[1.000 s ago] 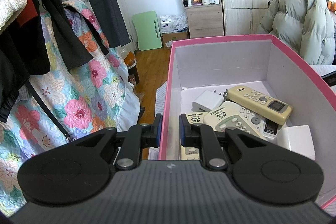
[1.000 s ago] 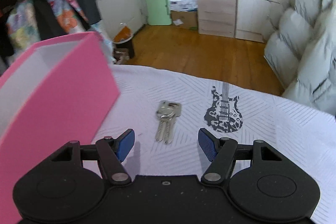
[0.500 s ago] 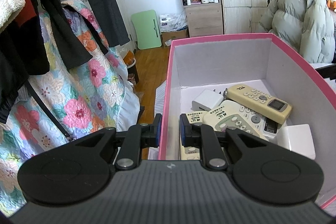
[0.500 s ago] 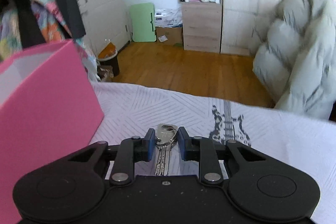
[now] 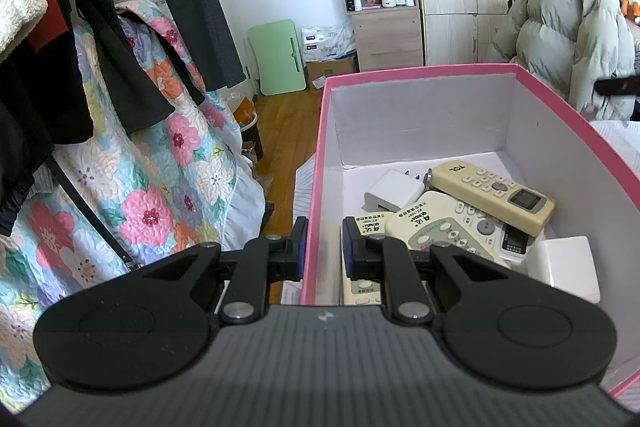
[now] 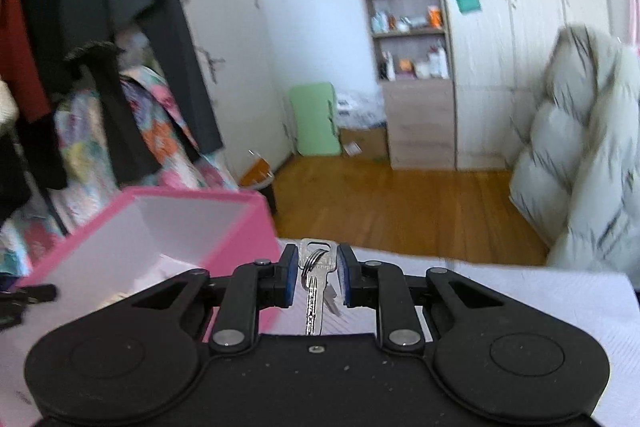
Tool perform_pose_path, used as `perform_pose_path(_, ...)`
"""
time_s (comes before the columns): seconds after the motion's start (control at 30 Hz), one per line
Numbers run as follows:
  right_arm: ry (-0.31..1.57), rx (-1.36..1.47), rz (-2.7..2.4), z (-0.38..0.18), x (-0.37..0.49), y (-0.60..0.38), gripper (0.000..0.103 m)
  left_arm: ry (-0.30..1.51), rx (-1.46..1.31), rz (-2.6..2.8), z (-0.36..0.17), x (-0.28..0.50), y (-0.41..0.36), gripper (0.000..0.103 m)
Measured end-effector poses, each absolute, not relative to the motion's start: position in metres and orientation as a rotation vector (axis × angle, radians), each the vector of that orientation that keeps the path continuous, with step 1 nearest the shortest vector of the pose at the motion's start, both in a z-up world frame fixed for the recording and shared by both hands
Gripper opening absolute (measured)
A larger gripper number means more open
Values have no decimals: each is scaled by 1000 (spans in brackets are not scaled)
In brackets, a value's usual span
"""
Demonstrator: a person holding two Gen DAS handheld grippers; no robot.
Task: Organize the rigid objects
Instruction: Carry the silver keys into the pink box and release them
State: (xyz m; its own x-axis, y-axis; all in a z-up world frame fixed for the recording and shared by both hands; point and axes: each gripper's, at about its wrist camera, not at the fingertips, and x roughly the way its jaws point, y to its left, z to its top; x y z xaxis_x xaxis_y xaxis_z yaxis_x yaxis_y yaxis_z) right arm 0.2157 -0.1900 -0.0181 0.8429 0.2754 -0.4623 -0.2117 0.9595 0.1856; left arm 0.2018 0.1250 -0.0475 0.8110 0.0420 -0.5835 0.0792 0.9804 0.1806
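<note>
Now right gripper [image 6: 317, 275] fingers pinch the keys [image 6: 316, 267]; left gripper [image 5: 323, 247] clamps the pink box [image 5: 316, 155] wall.

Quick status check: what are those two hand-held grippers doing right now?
Left hand-held gripper clamped on pink box wall. Right hand-held gripper shut on keys, lifted beside box. Nothing blocking.
</note>
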Motion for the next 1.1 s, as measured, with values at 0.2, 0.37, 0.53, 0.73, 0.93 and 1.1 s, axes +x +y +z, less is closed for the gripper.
perform_pose_path(0.2,438,68,313,27,196,-163,24,627,201,-19,-48,202,124,15)
perform_pose_path(0.37,477,87,470,46,191,-146,24,624,198,-20,-47,202,123,15)
perform_pose_path(0.53,594,120,592,34,202,-125,24,625,199,-20,-47,202,123,15)
perform_pose_path(0.73,723,80,625,1,228,-91,26,632,200,-17,-47,202,122,15)
perform_pose_path(0.93,735,154,609,-5,236,-93,29,640,199,-9,-47,203,121,15)
perform_pose_path(1.1,677,215,568,13,210,-122,32,646,190,-14,-46,203,121,15)
